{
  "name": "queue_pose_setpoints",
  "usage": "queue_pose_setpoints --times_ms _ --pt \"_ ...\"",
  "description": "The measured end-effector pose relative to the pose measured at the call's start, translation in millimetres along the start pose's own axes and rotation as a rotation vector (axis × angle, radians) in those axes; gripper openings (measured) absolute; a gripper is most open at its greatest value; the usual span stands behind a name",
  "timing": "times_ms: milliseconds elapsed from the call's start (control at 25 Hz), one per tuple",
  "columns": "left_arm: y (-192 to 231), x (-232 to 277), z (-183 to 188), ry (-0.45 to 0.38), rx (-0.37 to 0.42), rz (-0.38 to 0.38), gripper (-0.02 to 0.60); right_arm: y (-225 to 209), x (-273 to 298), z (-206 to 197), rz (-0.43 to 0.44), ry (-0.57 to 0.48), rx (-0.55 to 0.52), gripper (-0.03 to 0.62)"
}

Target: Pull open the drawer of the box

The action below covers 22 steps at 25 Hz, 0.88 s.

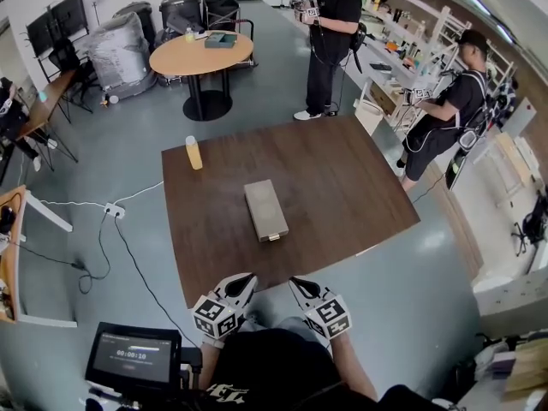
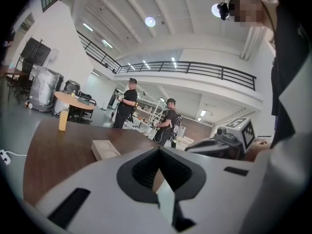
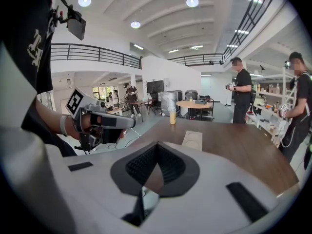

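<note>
A flat grey-beige box (image 1: 266, 210) lies in the middle of the brown table (image 1: 342, 187), with its small drawer handle (image 1: 272, 237) facing the near edge. The box also shows ahead in the left gripper view (image 2: 105, 149) and in the right gripper view (image 3: 193, 140). Both grippers are held close to the person's body, short of the table's near edge and well apart from the box. My left gripper (image 1: 242, 282) (image 2: 158, 152) is shut with nothing in it. My right gripper (image 1: 301, 286) (image 3: 157, 145) is also shut and empty.
A bottle of orange drink (image 1: 194, 152) stands at the table's far left corner. Two people (image 1: 330, 41) (image 1: 441, 118) stand beyond the table by shelving. A round wooden table (image 1: 202, 54) is behind, a power strip (image 1: 114, 211) with cables lies on the floor at left, and a monitor (image 1: 133, 358) sits near left.
</note>
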<state>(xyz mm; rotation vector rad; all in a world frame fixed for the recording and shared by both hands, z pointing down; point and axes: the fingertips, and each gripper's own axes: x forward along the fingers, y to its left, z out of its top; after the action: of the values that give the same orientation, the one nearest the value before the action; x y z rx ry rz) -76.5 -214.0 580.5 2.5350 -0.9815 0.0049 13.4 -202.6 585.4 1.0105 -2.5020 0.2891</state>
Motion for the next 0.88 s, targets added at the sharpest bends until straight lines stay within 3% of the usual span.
queue_pose_setpoints --times_ms 880 --pt "9 -10 -13 -0.013 -0.025 0.015 0.005 16 11 -13 0.019 0.033 -0.028 -0.012"
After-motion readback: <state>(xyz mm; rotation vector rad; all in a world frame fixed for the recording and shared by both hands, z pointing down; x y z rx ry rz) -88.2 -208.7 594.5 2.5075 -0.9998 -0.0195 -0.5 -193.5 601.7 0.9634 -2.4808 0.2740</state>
